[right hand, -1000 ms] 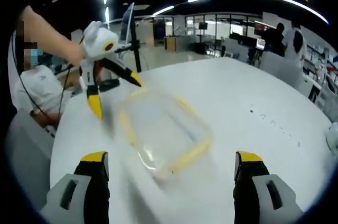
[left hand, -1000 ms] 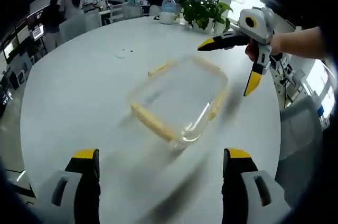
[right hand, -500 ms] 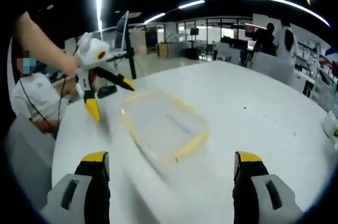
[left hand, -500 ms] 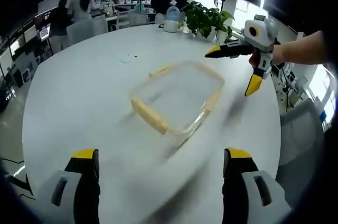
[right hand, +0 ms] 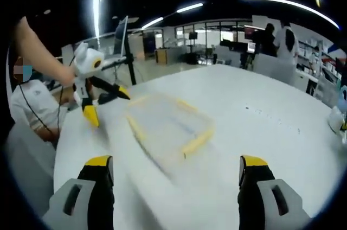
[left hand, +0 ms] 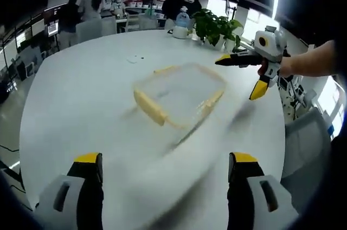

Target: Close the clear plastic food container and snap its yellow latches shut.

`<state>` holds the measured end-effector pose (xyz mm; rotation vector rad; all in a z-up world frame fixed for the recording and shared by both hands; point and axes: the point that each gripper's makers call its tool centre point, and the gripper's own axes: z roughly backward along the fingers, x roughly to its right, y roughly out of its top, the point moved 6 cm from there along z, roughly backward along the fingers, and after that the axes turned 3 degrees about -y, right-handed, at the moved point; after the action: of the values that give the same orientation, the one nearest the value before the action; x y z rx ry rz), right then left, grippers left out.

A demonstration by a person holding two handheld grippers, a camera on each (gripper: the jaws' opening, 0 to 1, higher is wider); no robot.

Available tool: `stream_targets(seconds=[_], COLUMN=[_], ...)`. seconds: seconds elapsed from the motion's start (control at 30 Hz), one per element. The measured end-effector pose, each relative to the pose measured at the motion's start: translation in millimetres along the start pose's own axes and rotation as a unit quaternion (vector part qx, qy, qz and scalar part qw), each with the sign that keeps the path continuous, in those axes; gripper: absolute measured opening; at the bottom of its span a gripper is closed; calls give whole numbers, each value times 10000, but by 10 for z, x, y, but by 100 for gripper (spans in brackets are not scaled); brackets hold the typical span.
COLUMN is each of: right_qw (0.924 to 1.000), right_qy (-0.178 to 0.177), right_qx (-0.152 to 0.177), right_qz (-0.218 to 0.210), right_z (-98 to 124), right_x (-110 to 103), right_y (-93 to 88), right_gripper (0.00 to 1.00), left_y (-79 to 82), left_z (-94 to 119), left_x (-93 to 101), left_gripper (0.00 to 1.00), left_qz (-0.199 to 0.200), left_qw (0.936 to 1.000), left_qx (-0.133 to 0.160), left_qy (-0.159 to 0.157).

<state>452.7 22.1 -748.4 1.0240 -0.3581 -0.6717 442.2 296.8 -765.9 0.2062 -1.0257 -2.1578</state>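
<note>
White and round, the desk (left hand: 81, 94) stands in an open office with people and shelving at the far side and a green potted plant (left hand: 217, 24) near its far edge. Out toward the middle of the desk rests the clear rectangular plastic food container with yellow latches (left hand: 179, 97), blurred in both views; whether the lid sits fully down cannot be told.

In the left gripper view the left hand-held gripper (left hand: 162, 173) has its jaws spread wide with nothing between them, and the container lies straight ahead, well apart, its long axis running diagonally away toward the upper right. The right hand-held gripper (left hand: 246, 75) hangs in the air off the container's far right corner, jaws also splayed wide and empty, tips close to that corner but not touching.

In the right gripper view the container (right hand: 168, 127) again lies ahead of the right hand-held gripper's (right hand: 176, 176) own parted jaws, with the left hand-held gripper (right hand: 100, 102) beyond its left end.

Judging by the left gripper view, the right one is nearer, so a latch at that corner looks the likelier first press.
</note>
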Motion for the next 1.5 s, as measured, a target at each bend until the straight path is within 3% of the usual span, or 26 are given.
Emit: stream_targets(seconds=[0.8, 0.97, 1.5], right_qw=[9989, 9985, 9963], right_qy=[-35, -57, -302], right_qx=[313, 440, 557], right_qz=[-337, -329, -582], right_z=[224, 301, 502], right_x=[-147, -225, -217], right_y=[-99, -44, -160], right_gripper=[99, 99, 98], left_y=[-154, -216, -345], left_z=[92, 117, 261], left_x=[137, 144, 219], left_gripper=[98, 98, 96], left_qz=[263, 381, 639], left_qw=[9988, 9981, 9943], left_qx=[420, 491, 795], left_qy=[-20, 37, 323])
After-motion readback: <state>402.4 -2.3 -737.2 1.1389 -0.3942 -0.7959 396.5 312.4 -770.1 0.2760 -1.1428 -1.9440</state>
